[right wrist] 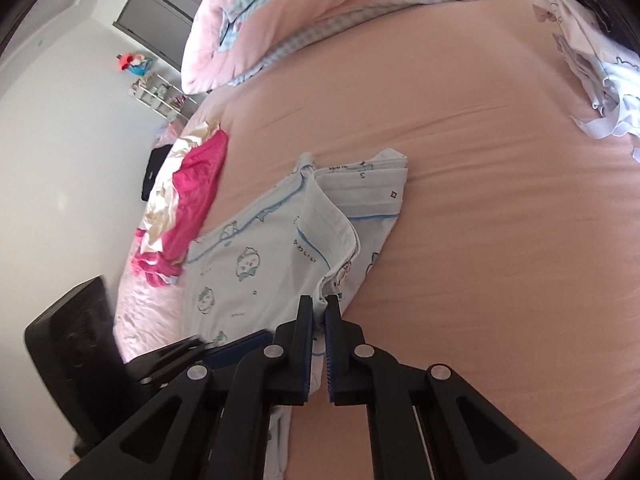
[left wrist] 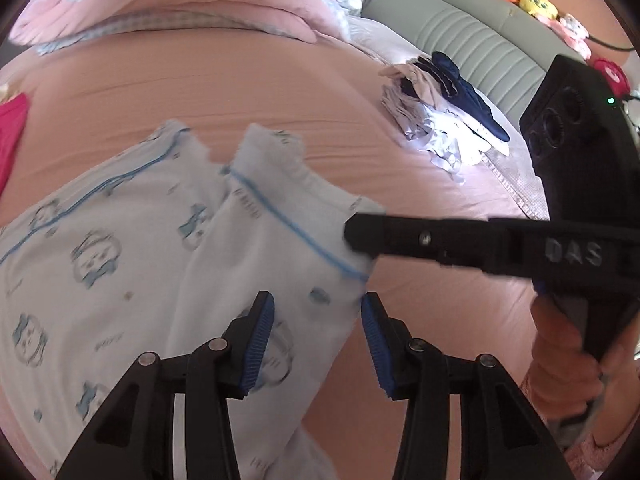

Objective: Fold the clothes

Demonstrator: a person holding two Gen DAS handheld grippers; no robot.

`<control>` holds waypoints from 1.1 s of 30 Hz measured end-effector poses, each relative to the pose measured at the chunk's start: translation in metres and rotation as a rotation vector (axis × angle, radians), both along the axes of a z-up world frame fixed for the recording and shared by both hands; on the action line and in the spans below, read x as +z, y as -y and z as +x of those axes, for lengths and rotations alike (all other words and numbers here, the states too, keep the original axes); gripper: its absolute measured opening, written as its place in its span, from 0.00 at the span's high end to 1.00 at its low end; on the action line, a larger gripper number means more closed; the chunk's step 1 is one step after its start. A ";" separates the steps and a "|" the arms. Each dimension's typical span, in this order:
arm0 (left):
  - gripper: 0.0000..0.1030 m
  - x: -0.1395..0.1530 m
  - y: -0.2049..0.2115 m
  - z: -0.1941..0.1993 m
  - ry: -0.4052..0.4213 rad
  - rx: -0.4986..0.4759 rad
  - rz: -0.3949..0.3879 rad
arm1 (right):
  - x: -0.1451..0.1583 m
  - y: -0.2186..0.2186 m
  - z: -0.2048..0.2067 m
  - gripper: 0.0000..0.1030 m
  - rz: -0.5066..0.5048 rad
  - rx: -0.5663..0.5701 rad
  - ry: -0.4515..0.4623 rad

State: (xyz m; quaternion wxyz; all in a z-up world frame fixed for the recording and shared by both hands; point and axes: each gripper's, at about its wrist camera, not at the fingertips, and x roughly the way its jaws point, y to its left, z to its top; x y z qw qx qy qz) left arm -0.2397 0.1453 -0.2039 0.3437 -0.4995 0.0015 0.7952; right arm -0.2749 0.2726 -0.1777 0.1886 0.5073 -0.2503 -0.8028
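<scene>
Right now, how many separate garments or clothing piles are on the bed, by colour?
White printed pyjama garment, pinched at its edge by the right claw: 1
Pink-and-cream pile: 1
Navy-and-white pile: 1
Total: 3

The pale printed garment runs off the left and bottom edges of the left wrist view and is motion-blurred there — beside it the pink garment is cropped to a sliver, and the small toys far beyond it are unreadable.
</scene>
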 end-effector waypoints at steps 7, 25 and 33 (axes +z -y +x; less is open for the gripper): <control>0.96 -0.004 -0.008 -0.007 -0.016 0.031 -0.021 | 0.007 0.006 0.008 0.95 0.040 0.043 -0.015; 0.97 0.011 0.099 -0.024 -0.030 0.221 -0.013 | -0.004 0.022 -0.017 0.90 0.216 0.032 0.032; 0.33 0.026 0.064 0.006 -0.170 -0.002 -0.088 | -0.033 0.026 -0.014 0.90 0.240 0.041 0.105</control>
